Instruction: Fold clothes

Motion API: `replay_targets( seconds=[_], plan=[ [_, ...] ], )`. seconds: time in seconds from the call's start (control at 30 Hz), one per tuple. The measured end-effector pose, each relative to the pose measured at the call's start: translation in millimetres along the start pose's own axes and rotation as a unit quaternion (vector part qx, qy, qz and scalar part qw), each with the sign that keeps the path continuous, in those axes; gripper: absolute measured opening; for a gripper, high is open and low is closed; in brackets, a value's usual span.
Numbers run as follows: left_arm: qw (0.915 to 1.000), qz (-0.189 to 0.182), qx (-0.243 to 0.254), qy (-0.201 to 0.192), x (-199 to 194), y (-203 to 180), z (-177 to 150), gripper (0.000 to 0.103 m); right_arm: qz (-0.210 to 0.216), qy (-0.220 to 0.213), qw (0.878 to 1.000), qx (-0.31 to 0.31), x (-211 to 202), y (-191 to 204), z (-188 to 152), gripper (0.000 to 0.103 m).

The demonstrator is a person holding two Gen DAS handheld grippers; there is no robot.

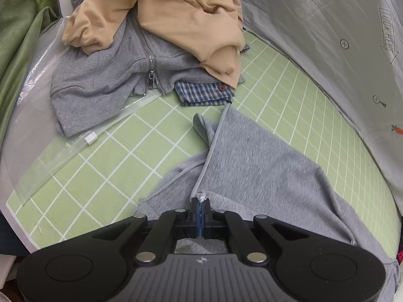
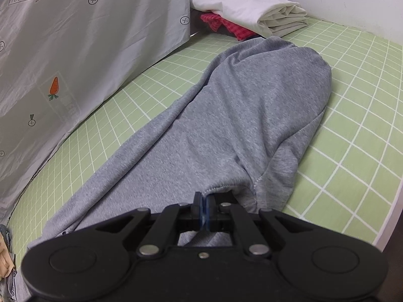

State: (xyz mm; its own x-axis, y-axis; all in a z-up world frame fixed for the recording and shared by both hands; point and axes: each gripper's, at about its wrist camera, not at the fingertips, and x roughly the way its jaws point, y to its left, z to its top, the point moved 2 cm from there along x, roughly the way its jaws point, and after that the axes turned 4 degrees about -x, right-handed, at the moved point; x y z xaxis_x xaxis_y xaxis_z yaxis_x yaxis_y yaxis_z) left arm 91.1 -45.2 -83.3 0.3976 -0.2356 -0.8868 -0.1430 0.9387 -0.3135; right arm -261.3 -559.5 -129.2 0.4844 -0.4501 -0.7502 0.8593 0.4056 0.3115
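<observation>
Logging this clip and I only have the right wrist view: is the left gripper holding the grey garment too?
Observer: Yes, the left gripper is shut on the grey sweatshirt fabric, at a corded edge.
Operator: Anything waiting to be folded?
Observer: A pile: a tan soft top lies on a grey zip-up hoodie.
Operator: Anything else there?
Observer: A blue checked shirt pokes out beneath the pile, and a clear plastic zip bag lies under the hoodie's edge.
</observation>
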Motion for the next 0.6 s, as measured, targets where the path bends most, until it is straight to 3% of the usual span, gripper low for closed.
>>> replay_targets(
  seconds=[0.23, 0.4, 0.5, 0.6],
  plan=[
    [0.9984, -0.033, -0.015, -0.044, -21.2, -4.7, 19.9, 0.000, 0.015, -0.020, 1.000, 0.002, -23.4, 0.4, 10.5, 0.002],
    [0.9988, -0.001, -0.038, -0.030, -8.0, 24.0, 5.9, 0.000, 0.022, -0.046, 0.999, 0.011, -65.1, -2.4, 13.6, 0.002],
    [0.9982, 0.019, -0.052, -0.022, 0.0, 41.4, -2.6, 0.000, 0.020, -0.011, 1.000, 0.000, -59.6, -3.1, 0.5, 0.002],
    [0.9970, 0.038, -0.066, -0.014, 7.9, 58.8, -11.2, 0.001, 0.002, 0.058, 0.998, -0.005, -32.6, -7.1, -16.7, 0.003]
  ],
)
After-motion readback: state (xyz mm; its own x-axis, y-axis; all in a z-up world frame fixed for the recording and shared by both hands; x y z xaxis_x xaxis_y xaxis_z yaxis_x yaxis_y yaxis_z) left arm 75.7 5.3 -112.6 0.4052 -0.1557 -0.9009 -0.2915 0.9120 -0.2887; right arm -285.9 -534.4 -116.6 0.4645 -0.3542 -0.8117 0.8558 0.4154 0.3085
